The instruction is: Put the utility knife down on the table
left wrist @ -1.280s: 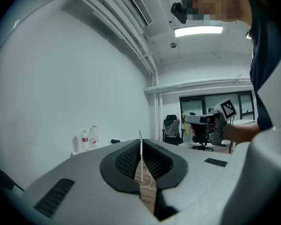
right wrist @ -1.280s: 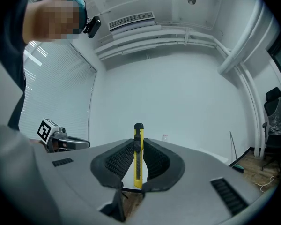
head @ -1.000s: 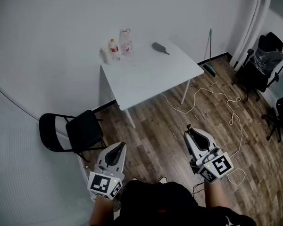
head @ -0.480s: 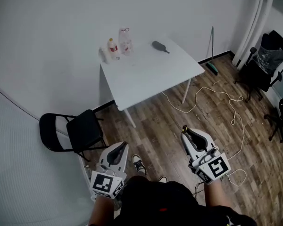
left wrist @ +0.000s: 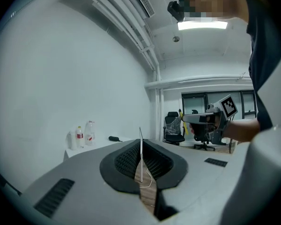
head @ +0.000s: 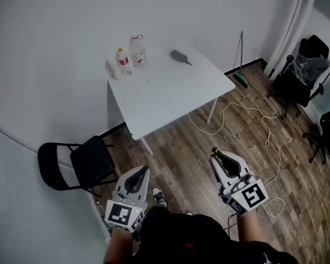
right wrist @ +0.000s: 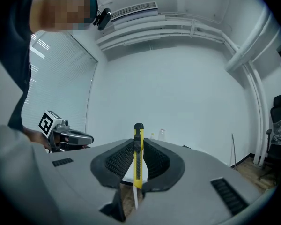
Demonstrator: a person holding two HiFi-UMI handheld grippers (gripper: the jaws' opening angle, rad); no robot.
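1. While the right gripper (right wrist: 138,149) clamps its jaws on the slim yellow utility knife (right wrist: 138,158), the left gripper (left wrist: 141,149) has its jaws pressed together, empty.
2. The white rectangular table (head: 170,92) stands well ahead on the brown wooden floor (head: 181,153).
3. Plastic bottles (head: 121,64) occupy its far corner; a black folding chair (head: 82,158) stands nearer, leftward.

Claws two (head: 137,174) (head: 217,154); utility knife (right wrist: 138,149) one; table (head: 170,92) one; folding chair (head: 82,161) one.

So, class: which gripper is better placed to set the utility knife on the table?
The right gripper: its jaws are clamped on the yellow utility knife. The left gripper is shut and empty. The white table stands ahead, apart from both.
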